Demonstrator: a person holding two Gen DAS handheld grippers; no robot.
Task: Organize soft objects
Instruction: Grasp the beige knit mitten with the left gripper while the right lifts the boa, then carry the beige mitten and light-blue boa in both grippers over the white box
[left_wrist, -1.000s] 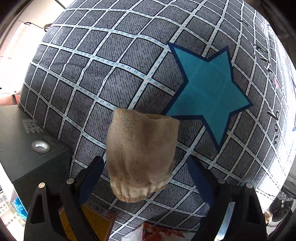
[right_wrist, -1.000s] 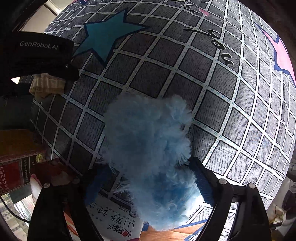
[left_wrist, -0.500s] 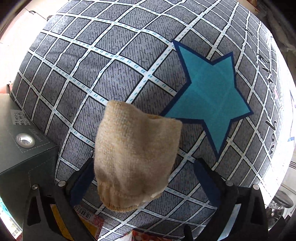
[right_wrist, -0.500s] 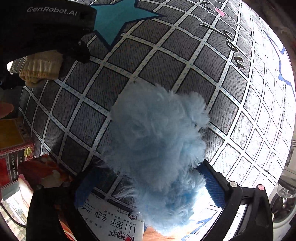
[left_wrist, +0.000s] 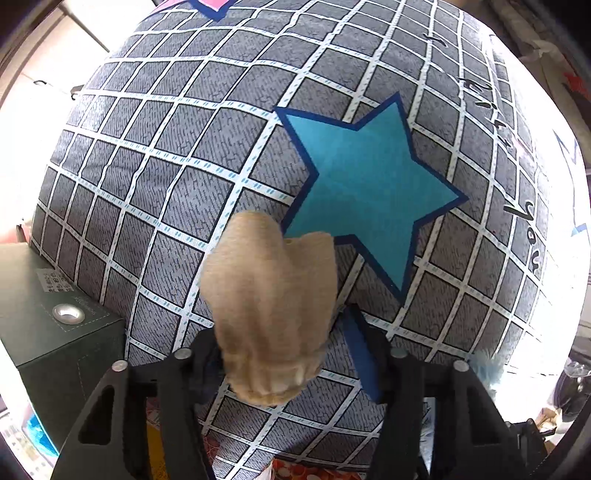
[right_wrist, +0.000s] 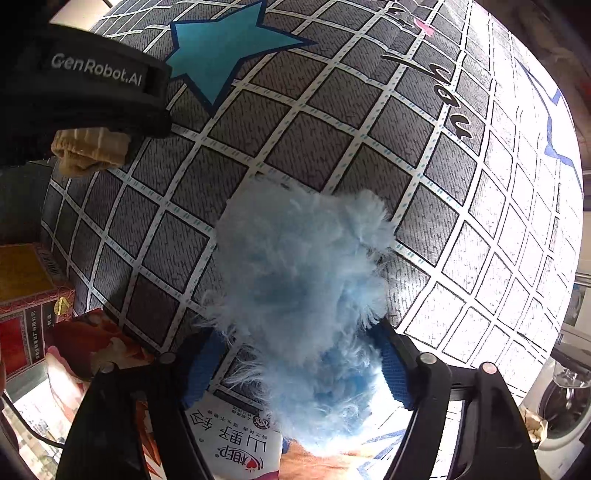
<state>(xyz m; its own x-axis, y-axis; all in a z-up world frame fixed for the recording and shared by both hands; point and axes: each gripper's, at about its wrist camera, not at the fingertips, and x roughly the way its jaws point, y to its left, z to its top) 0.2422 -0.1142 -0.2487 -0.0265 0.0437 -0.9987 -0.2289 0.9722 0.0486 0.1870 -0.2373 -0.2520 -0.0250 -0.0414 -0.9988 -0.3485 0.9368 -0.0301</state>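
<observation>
Grey checked bedding (left_wrist: 177, 192) with white grid lines is filling both views; a teal star (left_wrist: 364, 195) is printed on it, sitting at centre right in the left wrist view and at the upper left in the right wrist view.

Left wrist view, left to right:
- Dark green box (left_wrist: 55, 332), with a metal eyelet on its lid, is sitting at the lower left edge, beside the bedding.
- Beige knitted sock (left_wrist: 273, 306) is lying at lower centre, its upper end just touching the star's lower point.
- Left gripper (left_wrist: 282, 354) is pointing down over the sock; its jaws are closing, the blue pads are pressing the sock's cuff end on both sides.

Right wrist view, left to right:
- Red and yellow carton (right_wrist: 26, 295) is standing at the left edge.
- Black body of the left gripper is showing at the upper left, the beige sock bunched just under it.
- White printed packet (right_wrist: 236, 439) is lying at bottom centre.
- Fluffy blue sock (right_wrist: 303, 288) is lying at centre on the bedding.
- Right gripper (right_wrist: 295, 365) is pointing down over it; its jaws are closing, the blue pads are sitting in the fluff on either side of the near end.
</observation>
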